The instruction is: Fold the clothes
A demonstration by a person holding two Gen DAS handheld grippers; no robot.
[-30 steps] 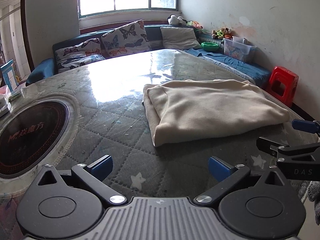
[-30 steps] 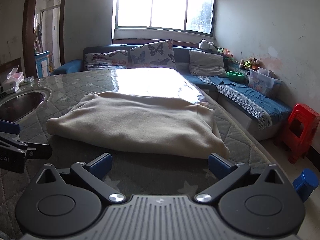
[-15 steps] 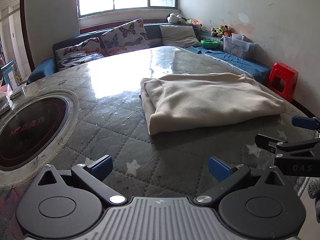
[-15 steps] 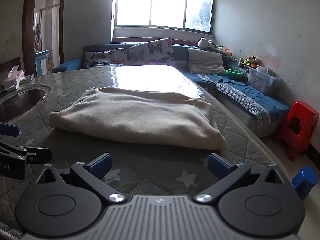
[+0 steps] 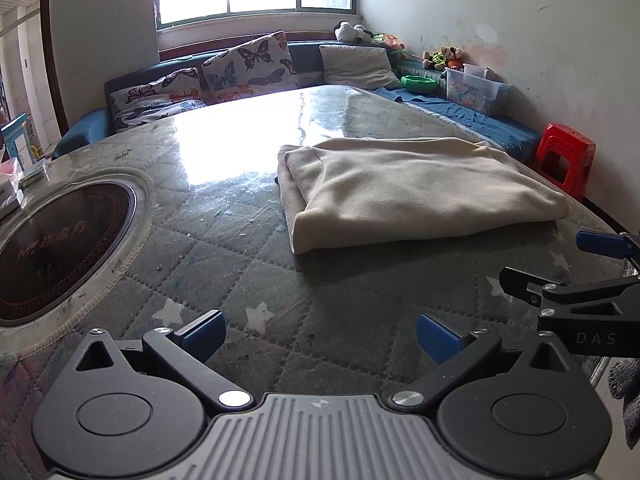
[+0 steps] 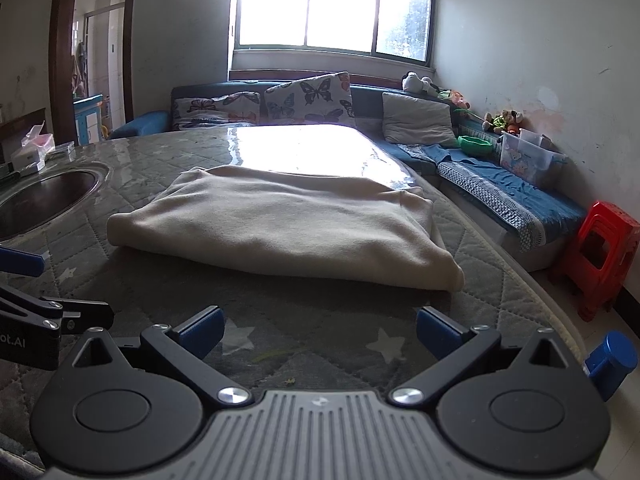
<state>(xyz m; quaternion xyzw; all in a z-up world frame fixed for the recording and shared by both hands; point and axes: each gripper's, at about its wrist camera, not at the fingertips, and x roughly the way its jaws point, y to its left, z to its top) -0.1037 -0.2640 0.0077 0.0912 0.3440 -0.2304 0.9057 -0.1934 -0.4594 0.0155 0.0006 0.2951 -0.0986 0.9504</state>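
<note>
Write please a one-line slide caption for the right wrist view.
Open right tool hovering short of a folded cream fleece garment lying on the grey quilted, star-patterned table.

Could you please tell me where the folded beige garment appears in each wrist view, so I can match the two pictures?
Left wrist view: the folded beige garment lies right of centre on the quilted table, beyond the open left gripper.
Right wrist view: it lies at centre, straight ahead of the open right gripper.
Shared landmark: the red stool, at the right edge in both.
</note>
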